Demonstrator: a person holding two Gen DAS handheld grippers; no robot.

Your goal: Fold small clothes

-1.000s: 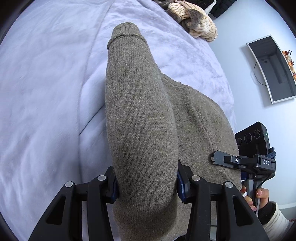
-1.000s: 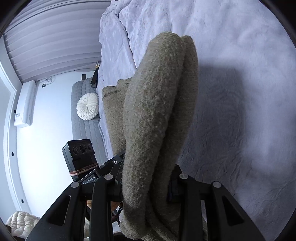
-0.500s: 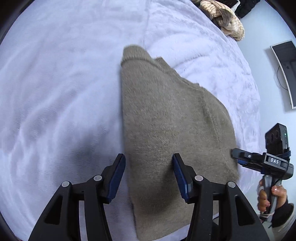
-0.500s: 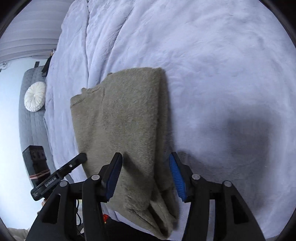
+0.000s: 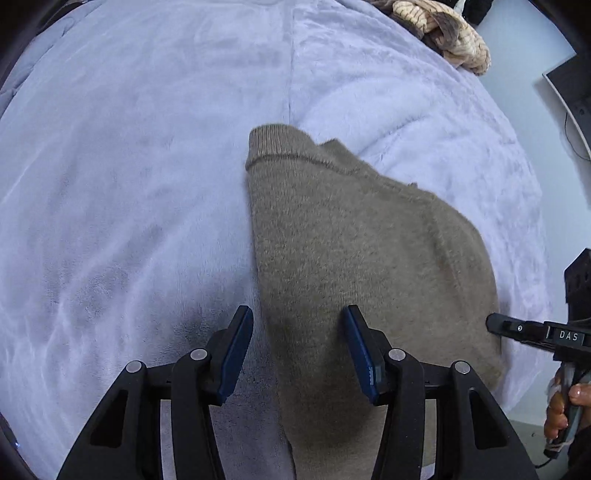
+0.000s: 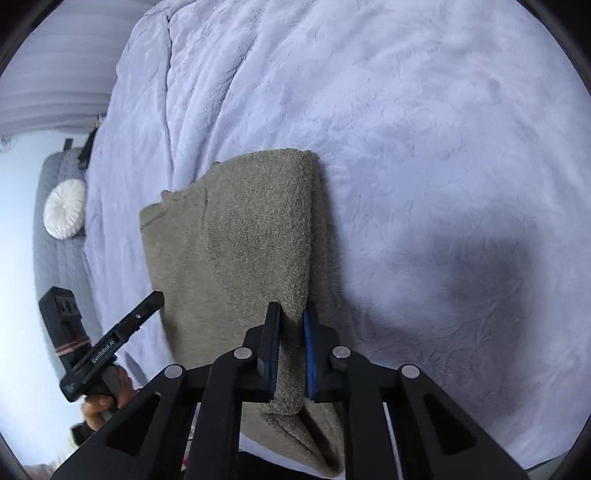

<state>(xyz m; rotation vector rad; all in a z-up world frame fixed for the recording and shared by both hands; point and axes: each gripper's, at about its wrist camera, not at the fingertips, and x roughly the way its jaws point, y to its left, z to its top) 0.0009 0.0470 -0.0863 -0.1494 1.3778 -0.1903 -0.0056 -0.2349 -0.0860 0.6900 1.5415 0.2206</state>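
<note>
Soft lilac blanket covers the big bed (image 5: 147, 184), and it fills most of both views. On it lies the brown knitted sweater (image 5: 351, 240). It is folded into a long shape and rests flat near the edge of the bed closest to the person. Its ribbed end points away, up the bed.

Far off at the top of the bed sits a heap of cream and brown clothes (image 5: 443, 33). In the right wrist view a grey couch stands beside the bed with a round white cushion (image 6: 64, 214) on it.

Now the smaller things. The left gripper (image 5: 299, 347) is apart. One finger is over the sweater and the other is over the blanket, with the sweater's left edge between them. The pads do not press on anything. The right gripper (image 6: 291, 350) has just been closing, and now it is pinched on the thick folded edge of the sweater at the right side.

I think the last fold is laid down and a new one is starting. The right gripper already has its edge. Next, the left gripper should close on its own edge. Then both should lift together and bring the near end up over the far end, keeping the sides lined up so the layers do not slip.
</note>
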